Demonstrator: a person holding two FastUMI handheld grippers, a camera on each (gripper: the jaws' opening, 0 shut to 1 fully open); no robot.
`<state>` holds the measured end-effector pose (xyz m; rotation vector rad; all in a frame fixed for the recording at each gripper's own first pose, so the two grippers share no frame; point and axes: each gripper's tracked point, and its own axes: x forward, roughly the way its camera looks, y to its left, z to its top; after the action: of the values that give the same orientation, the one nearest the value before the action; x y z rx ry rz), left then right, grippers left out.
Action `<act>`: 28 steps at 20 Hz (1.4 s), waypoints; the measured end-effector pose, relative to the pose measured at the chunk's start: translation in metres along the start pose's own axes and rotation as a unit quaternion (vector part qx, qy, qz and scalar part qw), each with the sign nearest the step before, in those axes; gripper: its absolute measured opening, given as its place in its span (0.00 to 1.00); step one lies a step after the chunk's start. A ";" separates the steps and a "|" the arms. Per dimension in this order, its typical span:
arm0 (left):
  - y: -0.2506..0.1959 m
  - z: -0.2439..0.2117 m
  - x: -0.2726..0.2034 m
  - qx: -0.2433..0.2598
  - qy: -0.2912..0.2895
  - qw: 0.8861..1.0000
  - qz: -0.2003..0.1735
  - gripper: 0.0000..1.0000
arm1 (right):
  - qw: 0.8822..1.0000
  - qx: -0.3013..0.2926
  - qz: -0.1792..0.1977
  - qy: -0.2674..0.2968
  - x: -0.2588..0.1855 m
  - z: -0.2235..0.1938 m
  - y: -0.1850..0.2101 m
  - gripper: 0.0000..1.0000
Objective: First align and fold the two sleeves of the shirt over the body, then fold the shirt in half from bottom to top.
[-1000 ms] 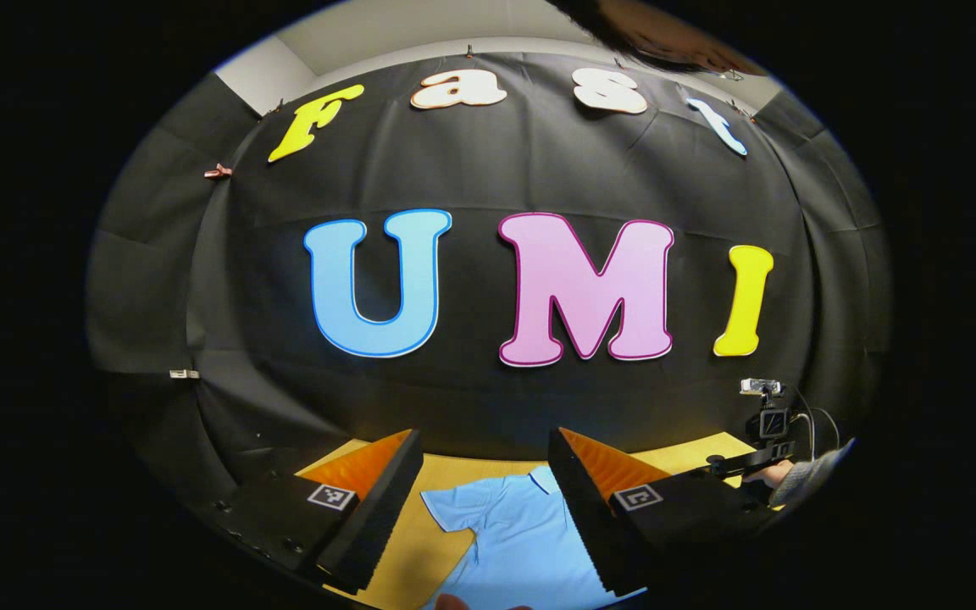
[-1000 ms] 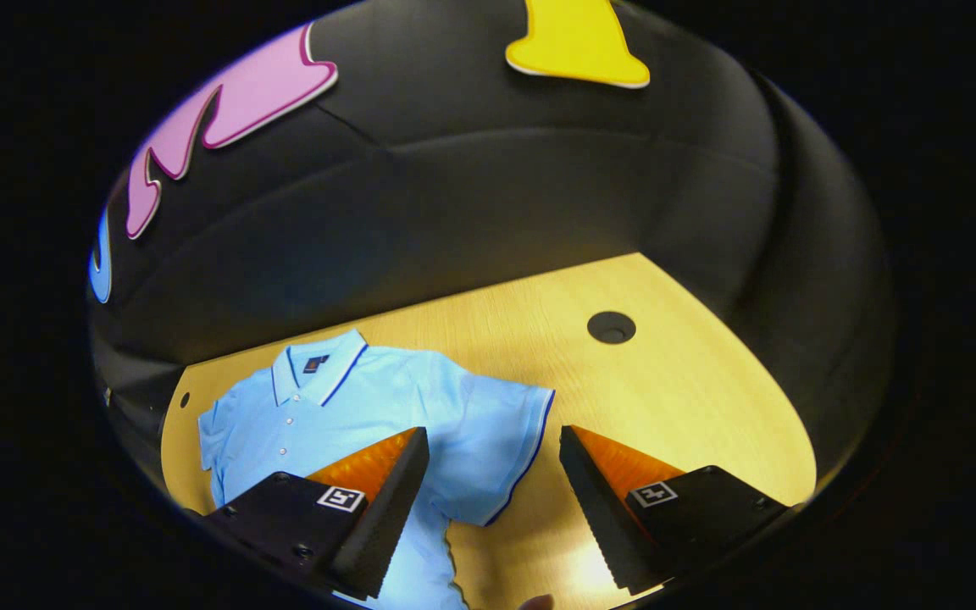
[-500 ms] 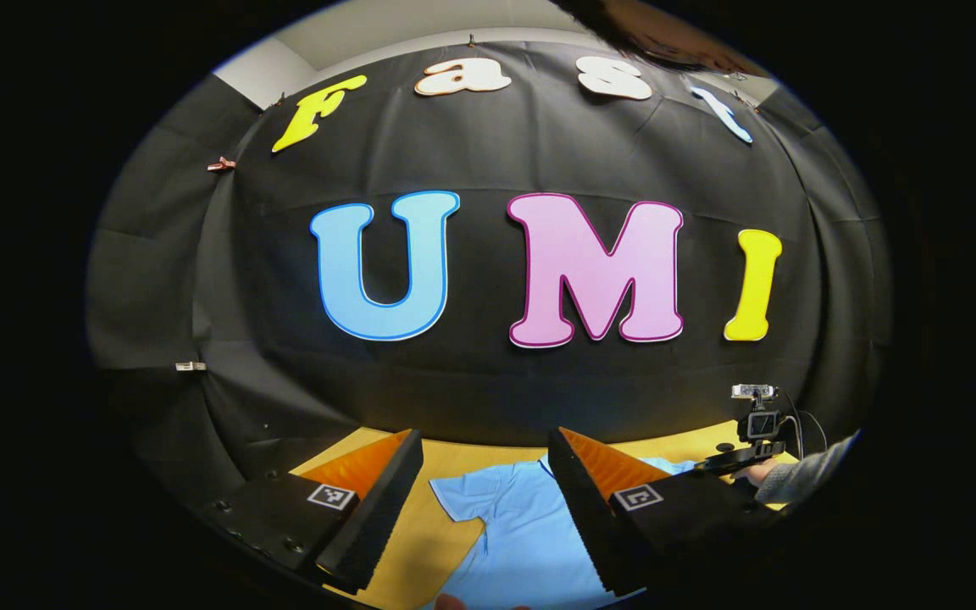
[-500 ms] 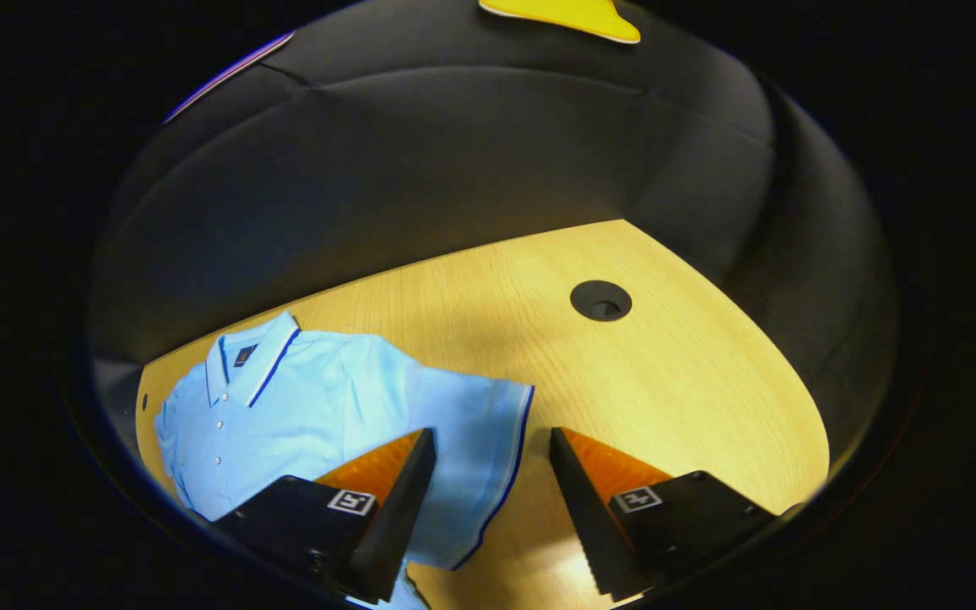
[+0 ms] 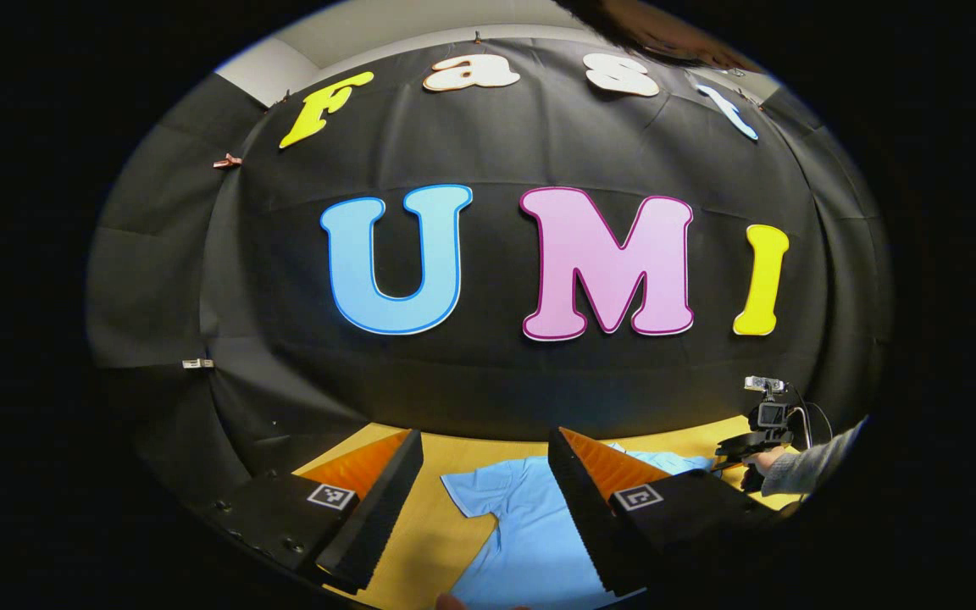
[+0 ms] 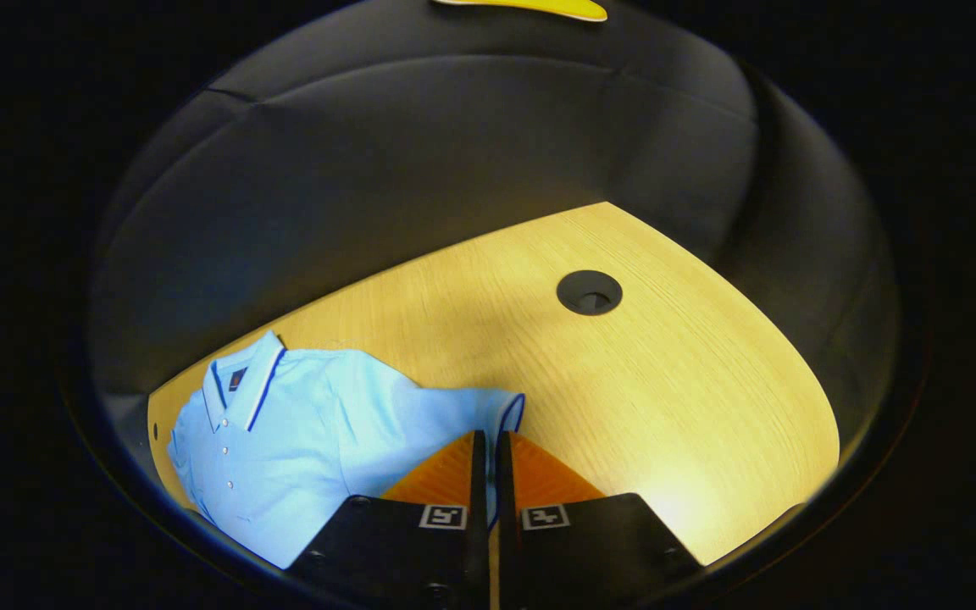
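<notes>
A light blue polo shirt [image 6: 310, 424] with dark trim lies face up on the wooden table [image 6: 640, 381], collar toward the back wall. In the right gripper view my right gripper [image 6: 488, 436] is shut on the hem of the shirt's sleeve [image 6: 492, 405], which bunches up at the fingertips. My left gripper [image 5: 485, 434] hangs open above the table, nothing between its fingers; below it lie the shirt [image 5: 522, 525] and its other sleeve [image 5: 475, 490]. Far right in that view, a hand in a grey sleeve [image 5: 814, 466] holds the right gripper [image 5: 738, 445] at the shirt's far side.
A round black cable hole [image 6: 590, 292] sits in the tabletop behind and right of the right gripper. Bare wood [image 5: 416, 542] shows left of the shirt under the left gripper. The black cloth wall closes the table at the back.
My right gripper came down over the sleeve hem and shut on it; it was open before. The left gripper stayed open and shifted only slightly.
</notes>
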<state>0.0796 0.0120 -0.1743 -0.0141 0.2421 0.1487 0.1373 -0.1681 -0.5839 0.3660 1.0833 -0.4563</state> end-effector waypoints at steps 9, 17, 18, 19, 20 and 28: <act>0.008 -0.005 -0.006 0.001 0.001 1.000 0.007 0.95 | 0.998 -0.046 0.014 -0.037 -0.014 0.018 0.021 0.05; 0.036 0.002 -0.021 -0.003 -0.006 1.000 0.031 0.95 | 0.989 -0.068 0.101 -0.081 -0.056 0.033 0.120 0.05; 0.039 0.004 -0.023 -0.004 -0.007 0.999 0.034 0.95 | 0.988 -0.072 0.111 -0.082 -0.061 0.032 0.132 0.05; 0.043 0.003 -0.025 -0.004 -0.007 0.999 0.037 0.95 | 0.986 -0.075 0.123 -0.082 -0.066 0.029 0.145 0.05; 0.046 0.003 -0.026 -0.004 -0.007 0.999 0.040 0.95 | 0.984 -0.081 0.135 -0.081 -0.070 0.025 0.159 0.05; 0.069 0.002 -0.032 -0.008 -0.005 0.998 0.059 0.95 | 0.967 -0.140 0.207 -0.058 -0.091 -0.027 0.252 0.05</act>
<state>0.0387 0.0758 -0.1645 -0.0152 0.2328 0.2674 0.2128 0.0751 -0.4974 0.2991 0.9104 0.0482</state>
